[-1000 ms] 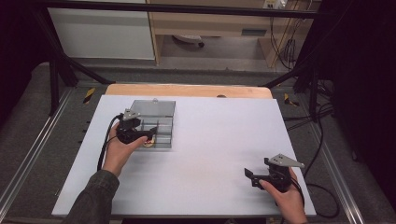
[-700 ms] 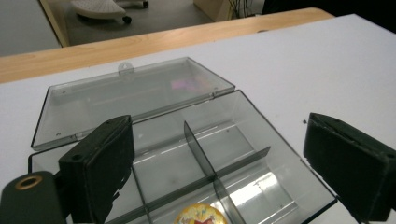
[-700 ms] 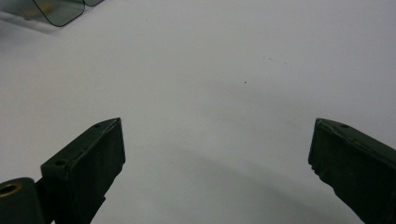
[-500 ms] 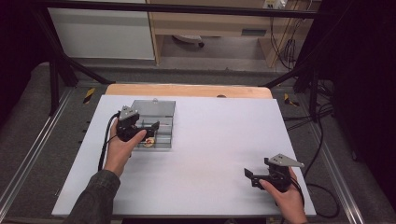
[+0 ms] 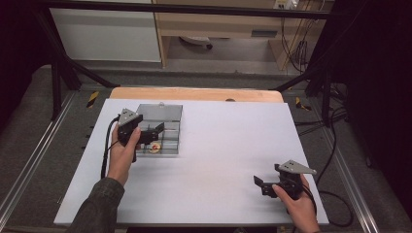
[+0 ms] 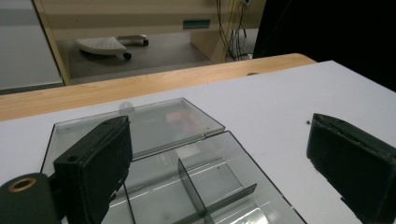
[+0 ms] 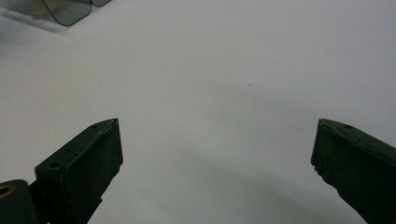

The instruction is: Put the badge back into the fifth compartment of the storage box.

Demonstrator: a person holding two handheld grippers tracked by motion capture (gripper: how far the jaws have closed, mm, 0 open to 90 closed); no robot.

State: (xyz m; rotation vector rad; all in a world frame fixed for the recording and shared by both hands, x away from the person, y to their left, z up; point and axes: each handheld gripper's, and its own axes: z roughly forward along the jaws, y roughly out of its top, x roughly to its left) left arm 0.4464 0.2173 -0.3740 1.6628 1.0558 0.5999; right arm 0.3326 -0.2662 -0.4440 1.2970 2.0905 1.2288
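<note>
A clear grey compartment box (image 5: pixel 171 138) lies on the left of the white board with its lid (image 5: pixel 160 110) folded back flat. A small orange-and-yellow piece (image 5: pixel 154 148) rests in a near compartment. My left gripper (image 5: pixel 154 132) hovers over the box, and its jaws have just been opening. In the left gripper view the gripper (image 6: pixel 217 140) stands wide with nothing between the pads, above the box's dividers (image 6: pixel 194 184) and the lid (image 6: pixel 154 123). At the near right my right gripper (image 5: pixel 260 185) is open over the bare board, again empty (image 7: pixel 215 135).
The white board (image 5: pixel 223 145) lies on a wooden table whose strip (image 5: pixel 194 93) shows at the far edge. Metal rails and cables run along both sides. A corner of the box (image 7: pixel 65 11) sits far off in the right gripper view.
The left gripper's jaws have spread wider above the box, and the hand has shifted slightly. The right hand and gripper have stayed put.
</note>
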